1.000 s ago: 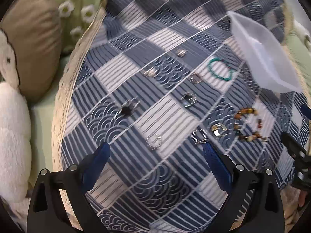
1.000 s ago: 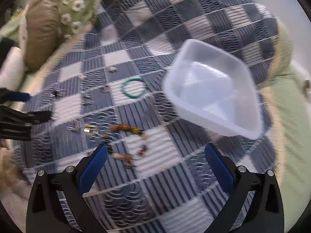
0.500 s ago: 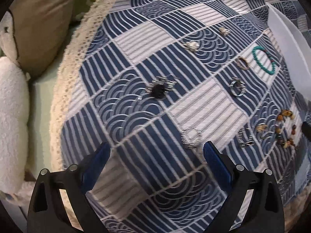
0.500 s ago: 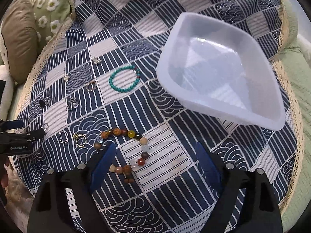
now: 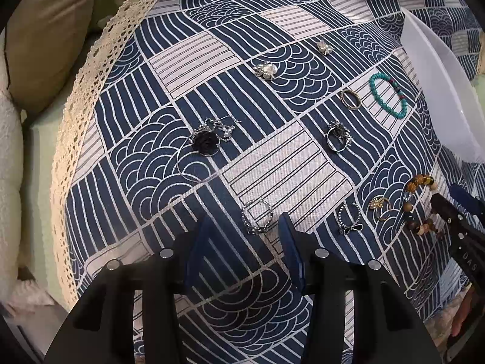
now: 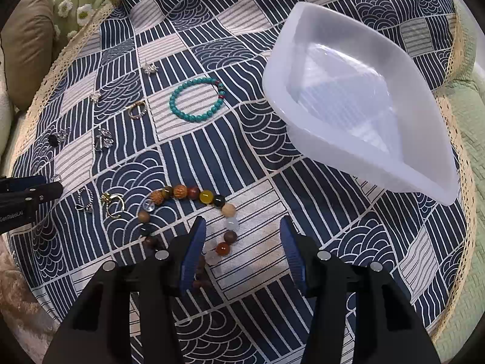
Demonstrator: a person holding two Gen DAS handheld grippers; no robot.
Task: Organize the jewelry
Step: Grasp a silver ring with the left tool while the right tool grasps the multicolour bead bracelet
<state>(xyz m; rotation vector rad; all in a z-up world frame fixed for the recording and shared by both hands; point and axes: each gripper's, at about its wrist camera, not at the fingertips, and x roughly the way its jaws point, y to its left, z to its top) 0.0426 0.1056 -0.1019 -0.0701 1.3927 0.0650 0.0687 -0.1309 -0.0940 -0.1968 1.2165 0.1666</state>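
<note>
- Silver chain ring [image 5: 257, 217] now sits just ahead of the narrowed, empty left hand-held gripper [image 5: 242, 238].
- Right hand-held gripper [image 6: 241, 238], also narrowed, straddles the mixed-bead bracelet [image 6: 194, 195]; both pickups look imminent.

Both hand-held grippers narrowed: left [image 5: 242, 230] nearer chain ring [image 5: 257, 217], right [image 6: 241, 233] nearer bead bracelet [image 6: 194, 212]

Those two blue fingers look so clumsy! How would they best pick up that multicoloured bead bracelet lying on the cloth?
Probably by pinching across the strand, not the whole loop. The multicoloured bead bracelet lies flat in an open curve on the patterned cloth, so the right gripper would come straight down with one finger inside the curve and one outside, near the white bead and orange bead between its open fingers.
</note>
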